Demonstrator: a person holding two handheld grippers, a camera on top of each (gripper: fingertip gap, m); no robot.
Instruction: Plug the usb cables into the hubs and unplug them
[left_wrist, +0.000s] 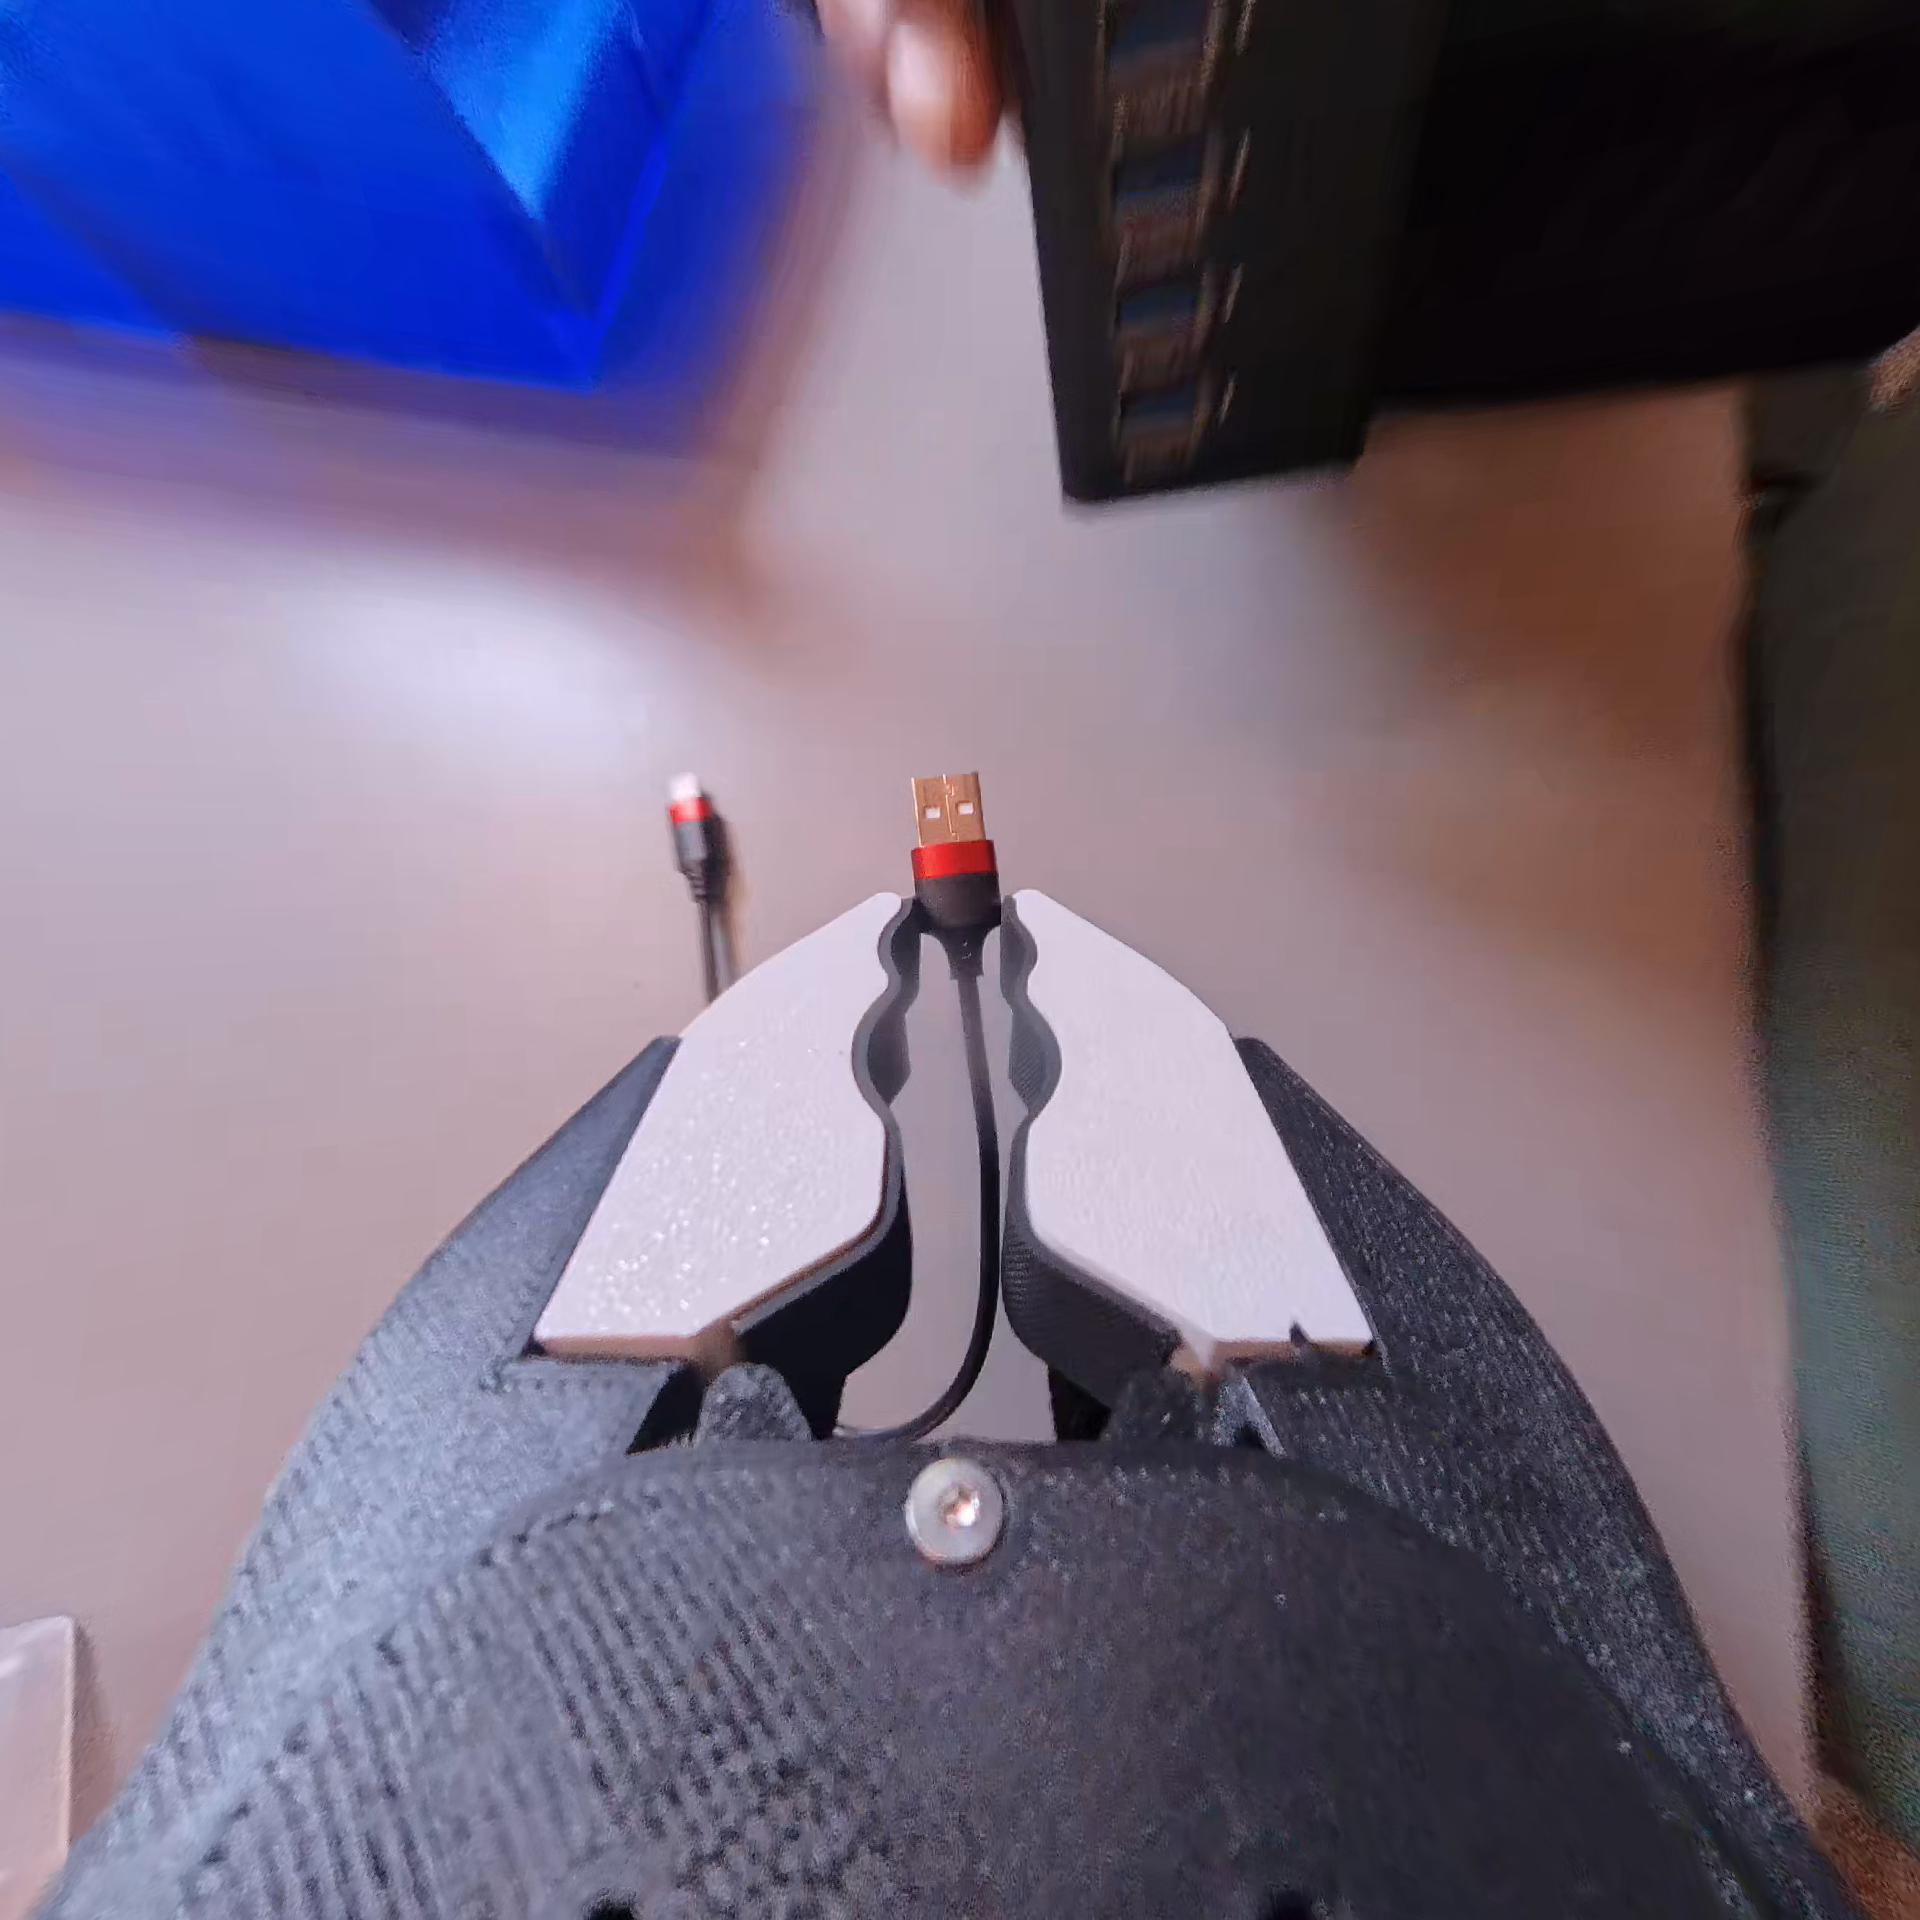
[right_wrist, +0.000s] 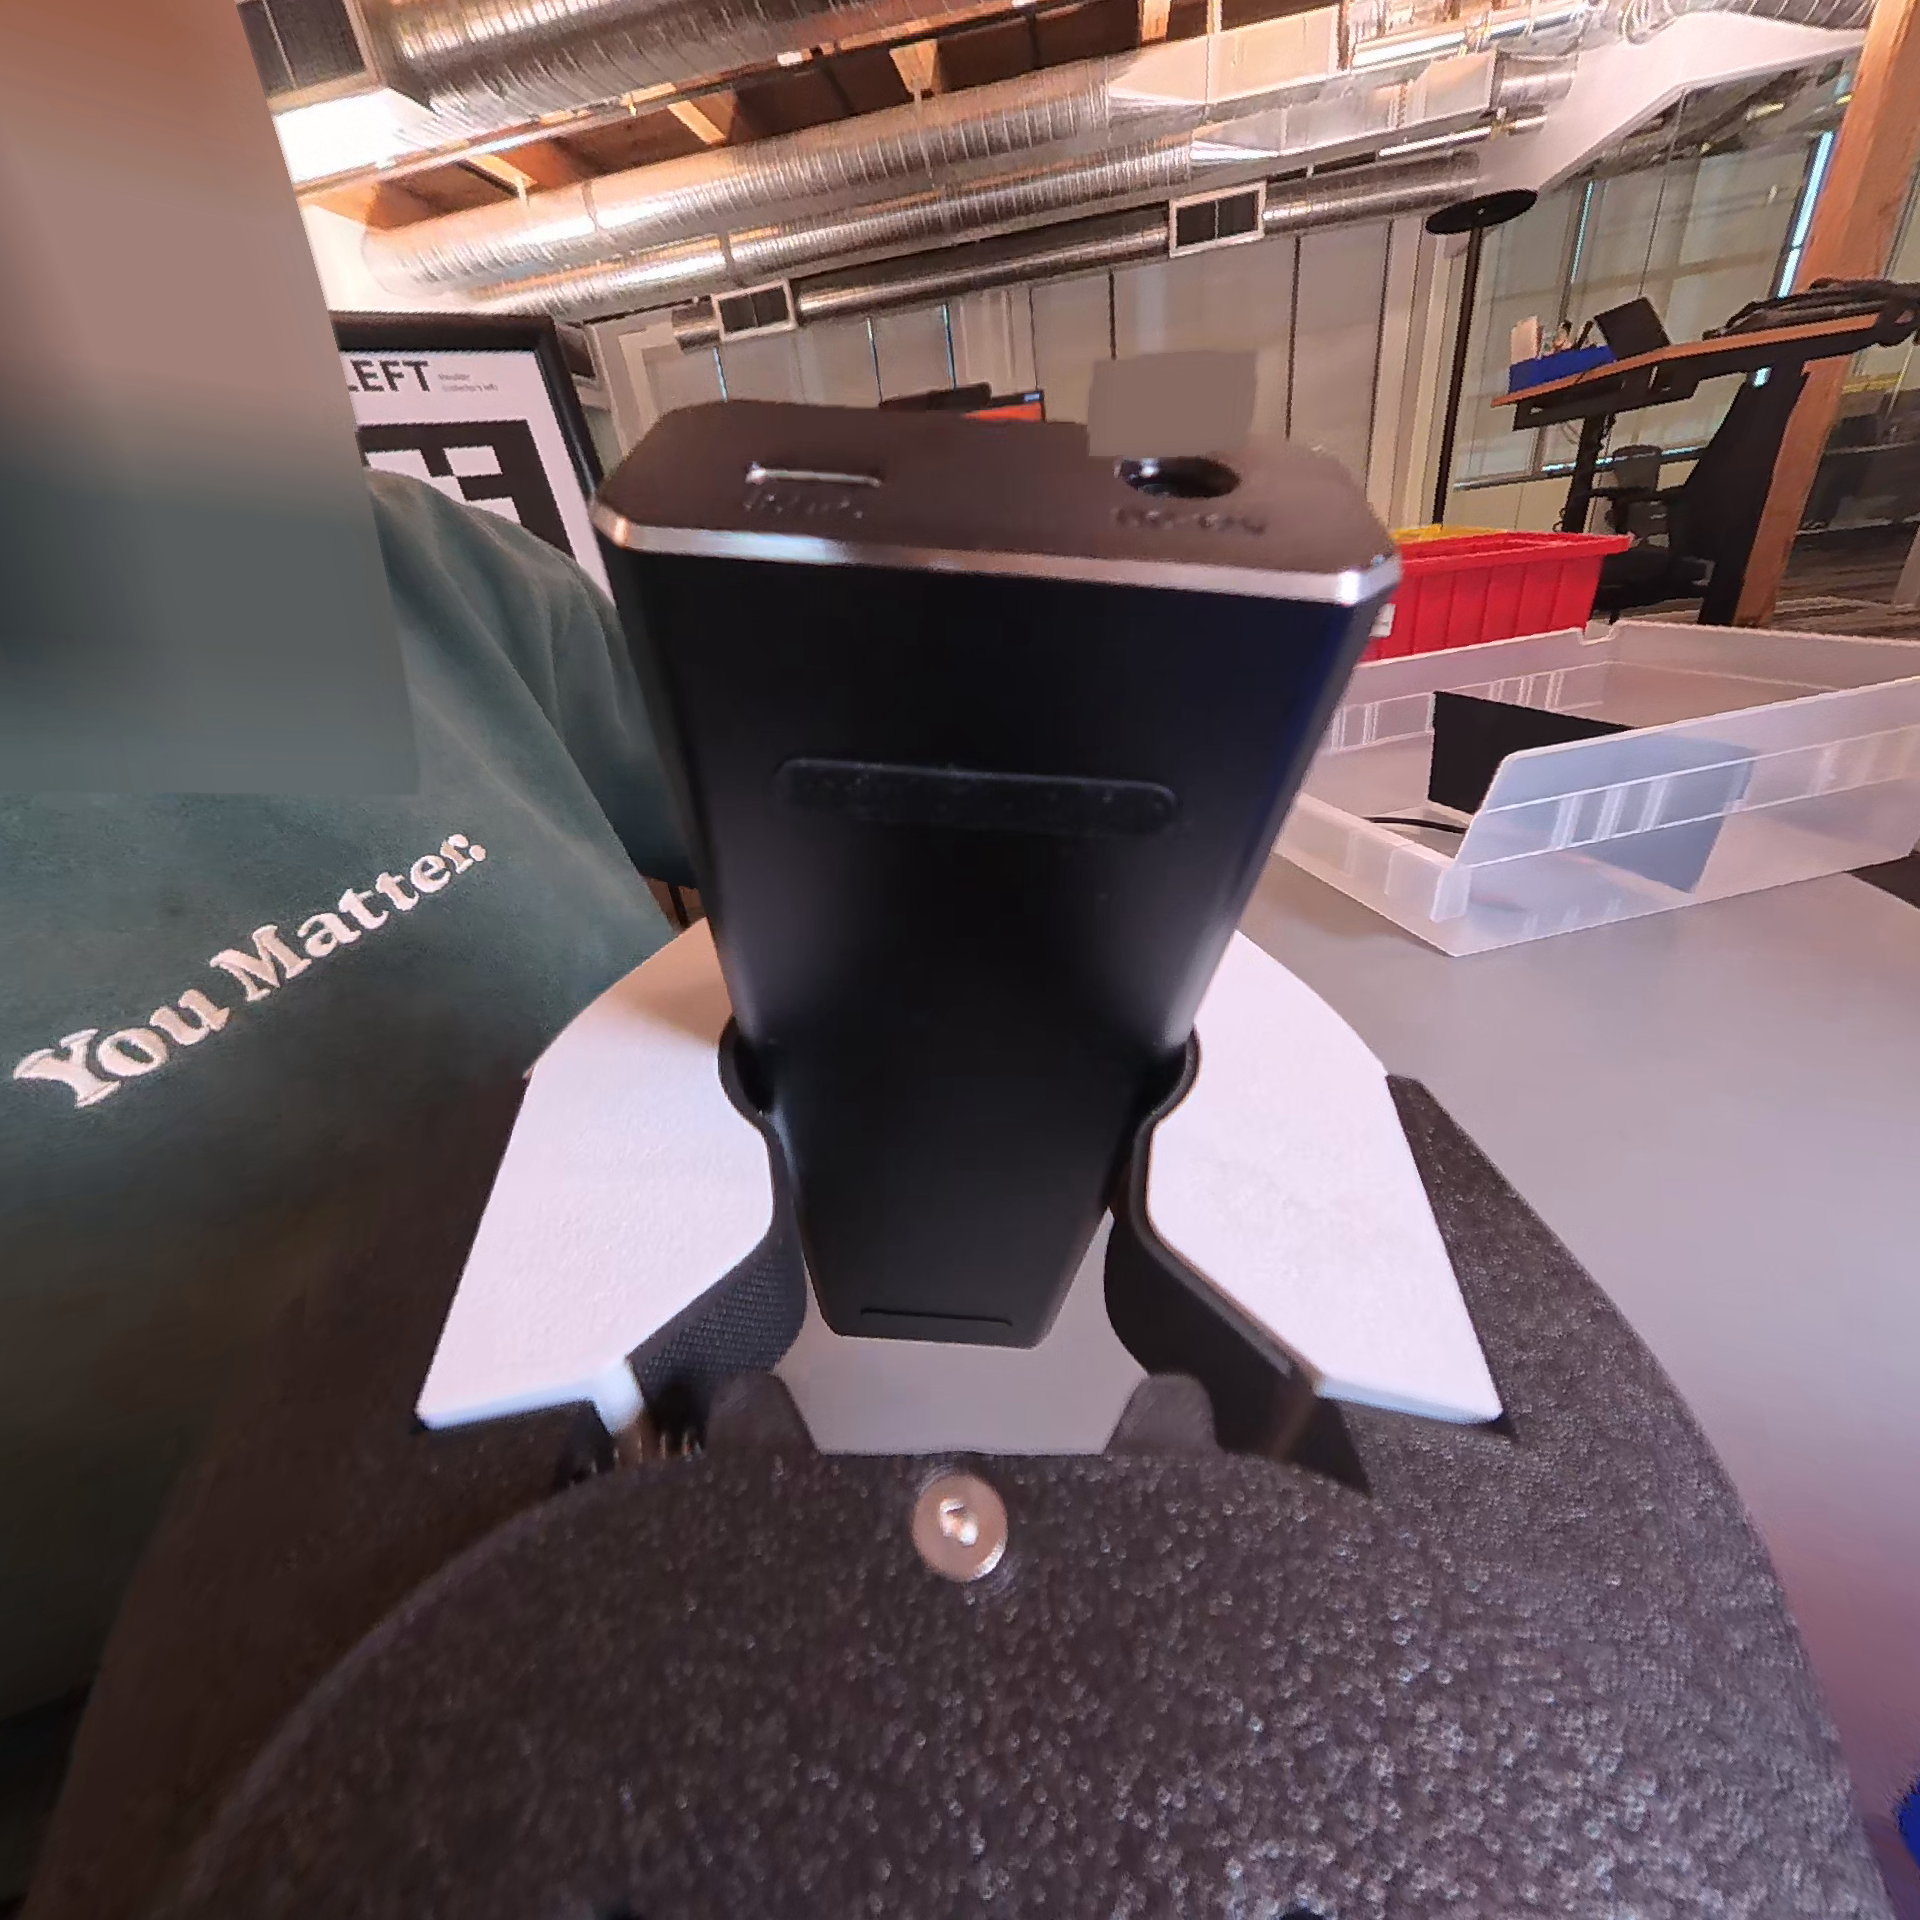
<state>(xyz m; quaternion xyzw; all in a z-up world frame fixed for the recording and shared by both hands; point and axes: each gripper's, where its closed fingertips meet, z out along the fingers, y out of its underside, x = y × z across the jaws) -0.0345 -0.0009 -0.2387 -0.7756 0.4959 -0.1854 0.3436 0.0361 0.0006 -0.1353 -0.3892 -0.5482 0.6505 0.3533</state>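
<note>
The left gripper (left_wrist: 954, 906) was clamped on the black collar of a USB cable (left_wrist: 953, 878), whose gold plug and red band stood clear above the fingertips at frame centre; its black lead ran down between the fingers. The cable's small second connector (left_wrist: 688, 826), also red-banded, showed just left of centre over the pale table (left_wrist: 416, 935). A black hub (left_wrist: 1226, 249), blurred, occupied the upper right of the left wrist view, well apart from the plug. A blue bin (left_wrist: 343, 177) filled the upper left.

In the right wrist view, the right gripper (right_wrist: 961, 1049) was clamped on that hub (right_wrist: 977, 748), held upright at frame centre. A clear plastic tray (right_wrist: 1621, 790) and a red bin (right_wrist: 1486, 597) lay at right.
</note>
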